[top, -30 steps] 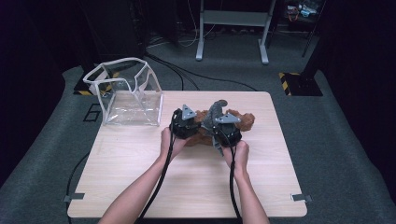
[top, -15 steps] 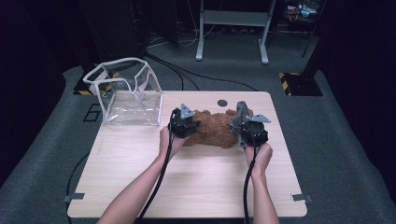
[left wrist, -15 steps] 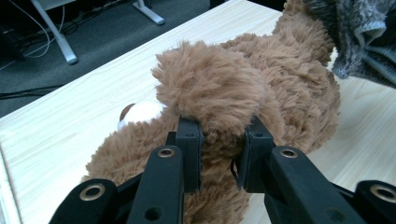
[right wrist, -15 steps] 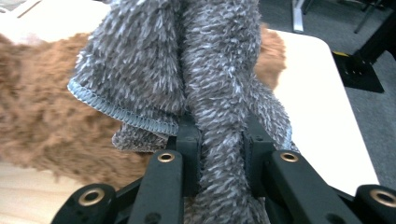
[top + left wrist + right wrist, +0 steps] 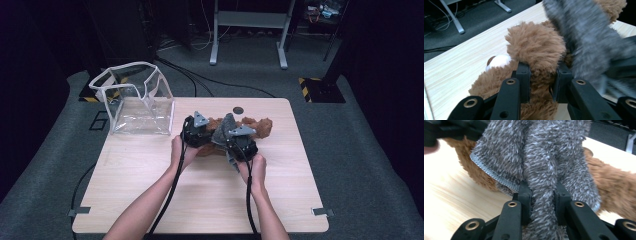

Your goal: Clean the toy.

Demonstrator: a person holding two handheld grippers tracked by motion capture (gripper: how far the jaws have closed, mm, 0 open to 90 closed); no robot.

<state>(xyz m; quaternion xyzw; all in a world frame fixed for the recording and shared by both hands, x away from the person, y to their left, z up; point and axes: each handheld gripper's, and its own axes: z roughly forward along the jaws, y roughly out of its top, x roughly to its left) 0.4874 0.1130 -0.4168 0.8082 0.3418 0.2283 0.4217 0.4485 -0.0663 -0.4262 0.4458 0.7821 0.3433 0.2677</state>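
Right gripper (image 5: 541, 195): I hold a fold of the grey cloth (image 5: 544, 157), jaws narrow on it
Left gripper (image 5: 541, 80): jaws pinch the fur of the brown teddy bear (image 5: 534, 47)
Bear: lies mid-table (image 5: 150, 165)
My advice: pull the cloth slowly, keep bear pinned
Clear bag (image 5: 135, 100): far left

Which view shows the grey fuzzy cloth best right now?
The right gripper view: the grey cloth hangs pinched between its jaws, hem visible. The left gripper view shows it blurred; the high view shows a small patch over the brown teddy bear.
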